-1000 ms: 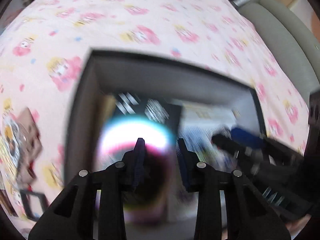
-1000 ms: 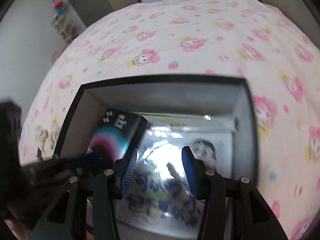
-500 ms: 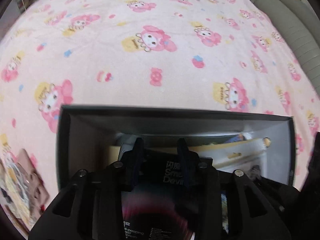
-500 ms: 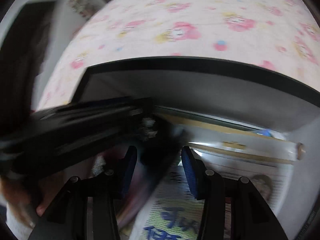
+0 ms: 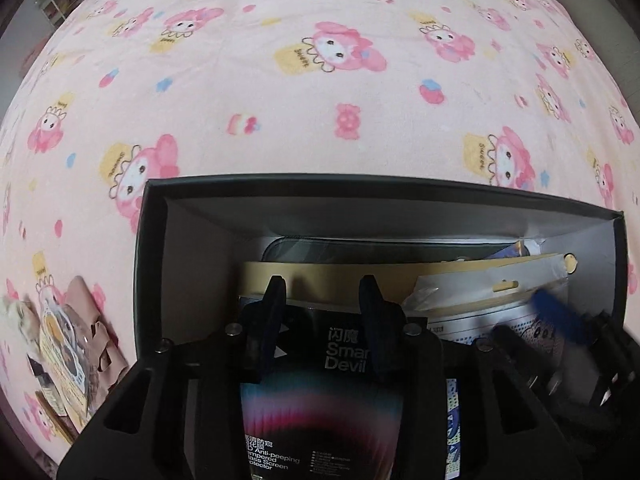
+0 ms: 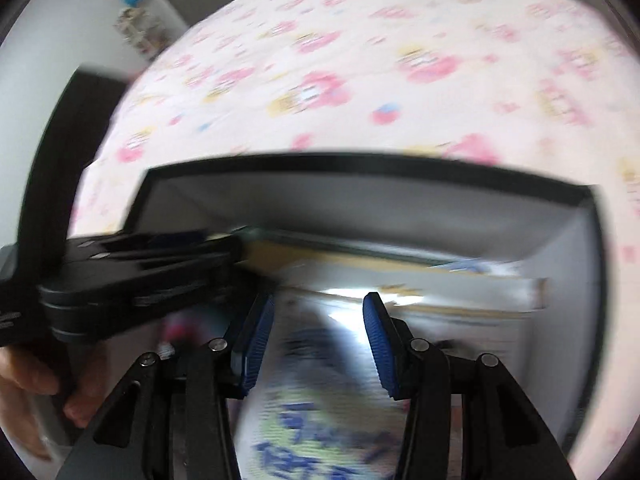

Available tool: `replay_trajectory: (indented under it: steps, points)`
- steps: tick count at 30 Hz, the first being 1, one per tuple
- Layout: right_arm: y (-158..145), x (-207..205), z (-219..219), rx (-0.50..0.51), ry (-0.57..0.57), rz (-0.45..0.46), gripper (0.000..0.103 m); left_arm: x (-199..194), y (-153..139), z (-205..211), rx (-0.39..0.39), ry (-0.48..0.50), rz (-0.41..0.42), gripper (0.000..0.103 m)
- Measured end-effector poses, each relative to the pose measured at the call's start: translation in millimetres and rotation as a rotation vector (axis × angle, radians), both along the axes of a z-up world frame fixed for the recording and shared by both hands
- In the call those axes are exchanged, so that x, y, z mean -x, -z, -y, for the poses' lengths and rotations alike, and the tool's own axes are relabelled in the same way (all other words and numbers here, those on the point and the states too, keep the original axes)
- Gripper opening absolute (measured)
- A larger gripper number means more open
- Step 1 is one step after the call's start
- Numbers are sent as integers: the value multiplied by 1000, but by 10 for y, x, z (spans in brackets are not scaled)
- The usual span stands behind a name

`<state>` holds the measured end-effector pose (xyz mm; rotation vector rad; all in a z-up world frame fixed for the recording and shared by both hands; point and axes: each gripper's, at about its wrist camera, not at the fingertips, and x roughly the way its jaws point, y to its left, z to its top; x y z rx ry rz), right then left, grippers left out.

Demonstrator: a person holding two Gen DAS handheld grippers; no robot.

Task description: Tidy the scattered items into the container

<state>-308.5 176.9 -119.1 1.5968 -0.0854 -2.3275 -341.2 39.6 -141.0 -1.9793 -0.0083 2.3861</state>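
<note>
Now my left gripper [image 5: 323, 292], jaws apart, straddles the screen-protector packet [image 5: 320, 408] inside the box [image 5: 152, 264]; light, stiff, slippery; best pinched by its edges; right gripper [image 6: 318, 320] hangs open.

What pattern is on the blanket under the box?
Pink blanket printed with pink cartoon bunny characters and small sweets; sharpest in the left wrist view.

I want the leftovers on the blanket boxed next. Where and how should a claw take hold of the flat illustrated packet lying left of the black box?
Grip the flat illustrated packet by its near long edge, coming from above with the claw tilted toward it. It lies flat on the soft pink blanket, overlapping a tan cardboard piece, so a raised edge is probably easier than its face.
</note>
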Motion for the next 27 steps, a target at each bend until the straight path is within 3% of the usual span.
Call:
replay_trajectory:
  steps: [2,6,11,14,17,19,23,27]
  points:
    - [42,23,-61,-59,32,1,43,-28,-52,14,-19,-16,-13,35]
    - [148,68,-164,3,57,65,43,-315,-301,-21,-122,23,-86,38]
    - [126,77,-201,60,85,81,43,-602,-199,-161,-294,112,14,38]
    - [130,20,-231,47,73,87,43,-703,-210,-233,-232,131,-23,37]
    - [102,-60,-228,34,64,80,43,-695,-98,-192,-244,115,41,35]
    - [87,-117,-249,40,65,87,43,-703,-105,-155,-236,121,34,34]
    - [98,-154,-251,50,58,98,43,-670,-95,-116,-314,102,48,34]
    - [100,-191,-268,39,67,99,43,-699,4,-200,-336,96,64,39]
